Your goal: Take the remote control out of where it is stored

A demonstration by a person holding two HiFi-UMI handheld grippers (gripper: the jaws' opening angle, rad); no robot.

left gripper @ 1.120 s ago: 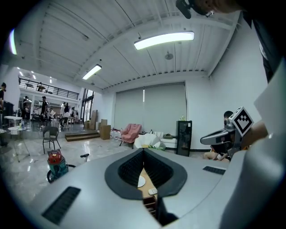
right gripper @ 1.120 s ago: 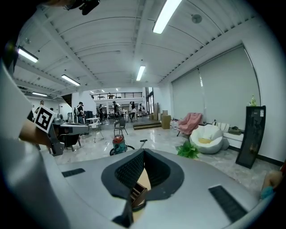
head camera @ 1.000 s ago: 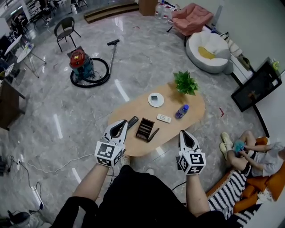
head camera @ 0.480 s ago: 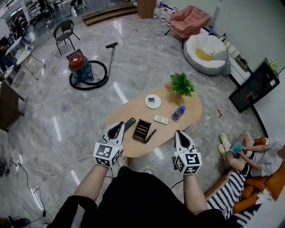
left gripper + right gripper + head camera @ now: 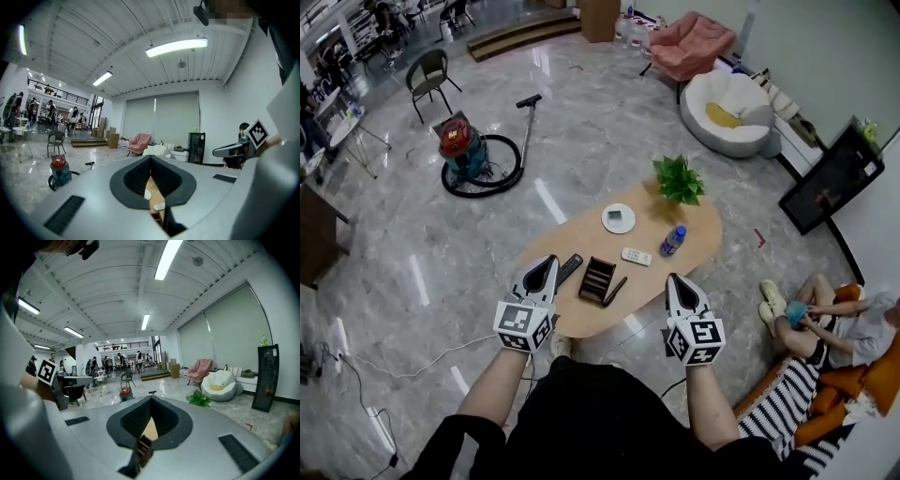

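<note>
— What colours sit on your counter [image 5: 652,220]?
— It's pale wood. The holder [image 5: 596,279] is dark brown, the near-left remote [image 5: 570,268] black, the other remote [image 5: 636,256] white, the bottle [image 5: 672,241] blue, the far plant [image 5: 679,180] green. My left claw [image 5: 546,264] and right claw [image 5: 674,281] wear black-and-white squares.

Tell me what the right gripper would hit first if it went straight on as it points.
Likely the table, near the organizer: both show past the tips of the shut right gripper in its own view. Depth is unclear, so it may clear the organizer.
</note>
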